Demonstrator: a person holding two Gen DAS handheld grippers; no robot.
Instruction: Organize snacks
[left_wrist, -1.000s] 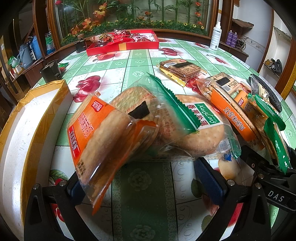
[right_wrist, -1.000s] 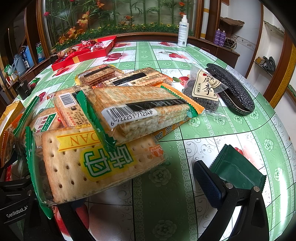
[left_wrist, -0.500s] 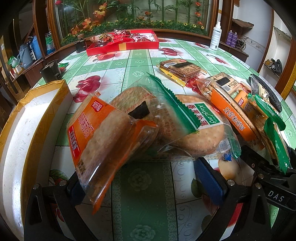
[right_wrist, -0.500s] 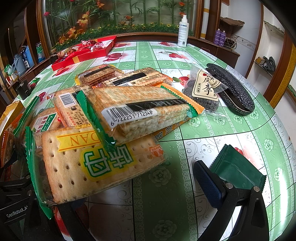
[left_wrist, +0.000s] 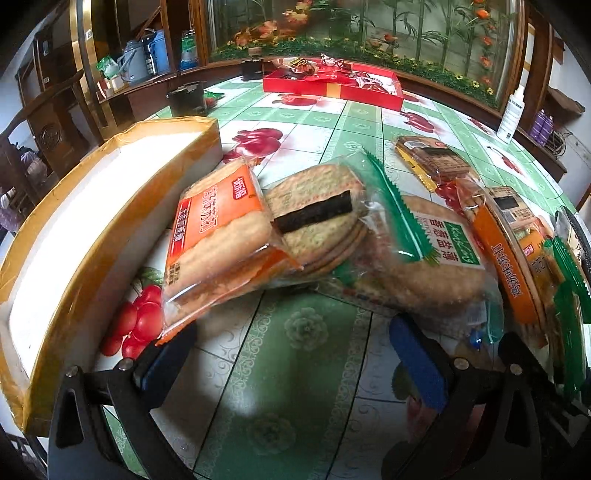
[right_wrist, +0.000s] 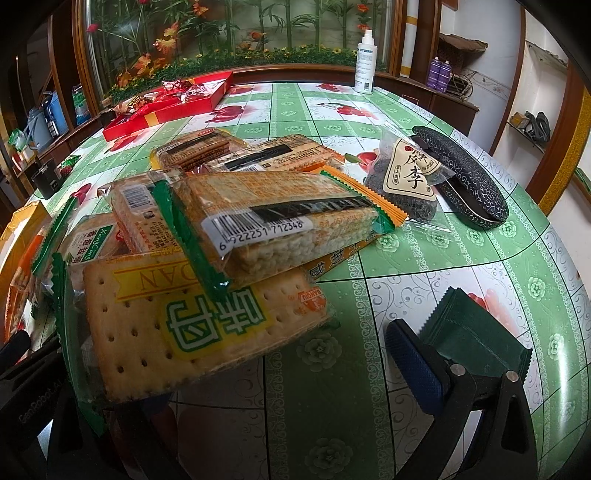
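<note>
A heap of cracker packets lies on the green patterned table. In the left wrist view an orange-labelled packet (left_wrist: 218, 240) leans on a round-cracker packet with a green seal (left_wrist: 321, 221) and another round-cracker packet (left_wrist: 432, 266). My left gripper (left_wrist: 291, 354) is open just before them, its left finger under the orange packet's corner. In the right wrist view a big square-cracker packet (right_wrist: 192, 321) lies under a barcode packet (right_wrist: 280, 225). My right gripper (right_wrist: 273, 373) is open; its left finger is hidden under the square-cracker packet.
An open cardboard box (left_wrist: 92, 236) with white inside stands left of the heap. A red gift box (left_wrist: 332, 86) is at the far side. A dark plum bag (right_wrist: 406, 181), a black glasses case (right_wrist: 461, 192), a dark green sachet (right_wrist: 472, 343) and a spray bottle (right_wrist: 365, 62) lie right.
The left gripper has swung left and back a little, so the cardboard box fills more of its view. The right gripper has barely moved.
</note>
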